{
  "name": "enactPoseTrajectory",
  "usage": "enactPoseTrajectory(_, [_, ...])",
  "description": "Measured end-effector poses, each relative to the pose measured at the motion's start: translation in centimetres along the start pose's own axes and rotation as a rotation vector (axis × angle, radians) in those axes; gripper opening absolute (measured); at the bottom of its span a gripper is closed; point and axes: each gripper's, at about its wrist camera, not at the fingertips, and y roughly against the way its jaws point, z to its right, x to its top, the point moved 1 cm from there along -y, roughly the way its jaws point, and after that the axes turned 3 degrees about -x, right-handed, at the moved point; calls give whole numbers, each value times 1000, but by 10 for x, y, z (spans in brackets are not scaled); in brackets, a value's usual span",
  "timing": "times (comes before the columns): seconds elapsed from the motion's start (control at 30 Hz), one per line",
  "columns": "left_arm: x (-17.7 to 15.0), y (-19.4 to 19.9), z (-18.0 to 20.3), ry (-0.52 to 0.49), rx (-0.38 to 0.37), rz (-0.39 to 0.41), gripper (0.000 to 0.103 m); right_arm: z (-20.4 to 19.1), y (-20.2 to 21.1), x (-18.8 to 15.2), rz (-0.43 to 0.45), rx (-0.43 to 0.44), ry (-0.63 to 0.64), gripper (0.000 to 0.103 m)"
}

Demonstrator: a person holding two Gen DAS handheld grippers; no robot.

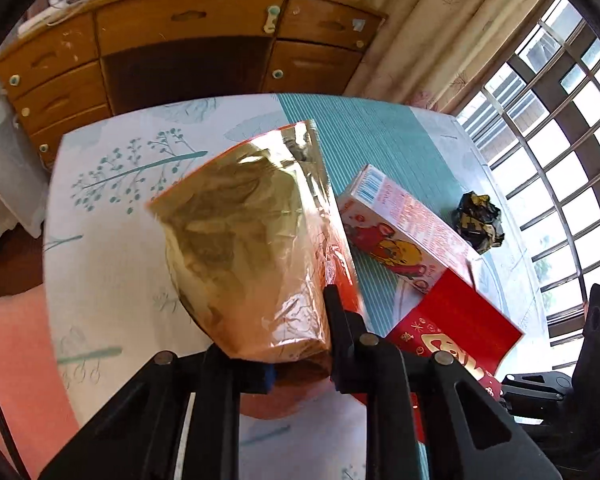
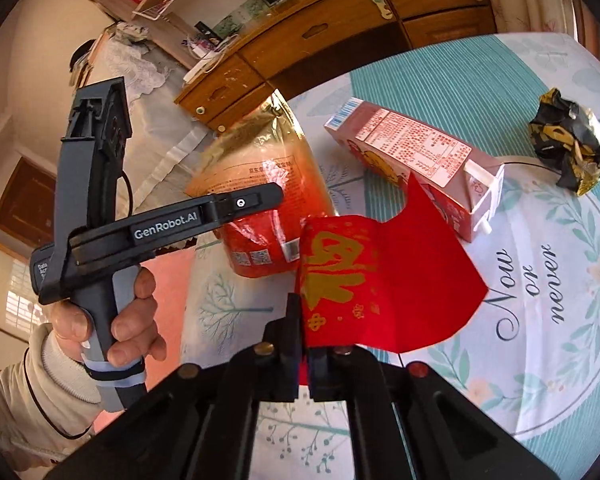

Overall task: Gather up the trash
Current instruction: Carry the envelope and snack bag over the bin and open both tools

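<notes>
My left gripper [image 1: 300, 344] is shut on the lower end of a gold and orange foil bag [image 1: 252, 232], which stands up over the table; its left finger is hidden under the bag. In the right wrist view the same left gripper [image 2: 274, 194] lies across the foil bag [image 2: 260, 168]. A red paper with a gold character [image 2: 384, 280] is pinched at its edge by my shut right gripper [image 2: 305, 344] and hangs above the cloth. A pink milk carton [image 2: 416, 156] lies on its side behind it, and a crumpled black and gold wrapper [image 2: 568, 140] rests at the far right.
The table [image 2: 540, 360] has a white and teal printed cloth. A wooden desk with drawers [image 1: 180, 40] stands beyond its far edge, and a barred window [image 1: 560, 140] is on the right. A hand [image 2: 112, 320] in a cream sleeve holds the left gripper's handle.
</notes>
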Motion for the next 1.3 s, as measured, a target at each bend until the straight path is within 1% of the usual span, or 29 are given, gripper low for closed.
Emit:
enactPoseTrajectory(0.13, [-27,40,16,21,60,56,17,-3,29,-17,3,35,41,2])
enactPoseTrajectory(0.23, [-60,73,35,50,100,91,16,-3,57,-36,10,60,83,2])
enactPoseTrajectory(0.3, [-87,94,54,66,129,110,17,-2,79,-52,17,77,120,2])
enactPoseTrajectory(0.47, [-164,142,123,83,241,176,17,9,144,-103,32,107,240,2])
enactPoseTrajectory(0.53, [-194,158,154,100,273,211,17,19,173,-127,38,121,282,2])
enactPoseTrajectory(0.7, [-264,180,234,172,310,265,17,48,241,-186,57,148,354,2])
enactPoseTrajectory(0.87, [-321,196,296,218,320,282,17,72,290,-233,40,159,390,2])
enactPoseTrajectory(1.0, [-357,205,334,230,345,257,17,88,314,-266,1,163,392,2])
enactPoseTrajectory(1.13, [-385,212,362,211,378,228,17,102,332,-291,-23,170,367,2])
enactPoseTrajectory(1.3, [-413,214,383,191,391,195,17,112,337,-316,-51,163,337,2])
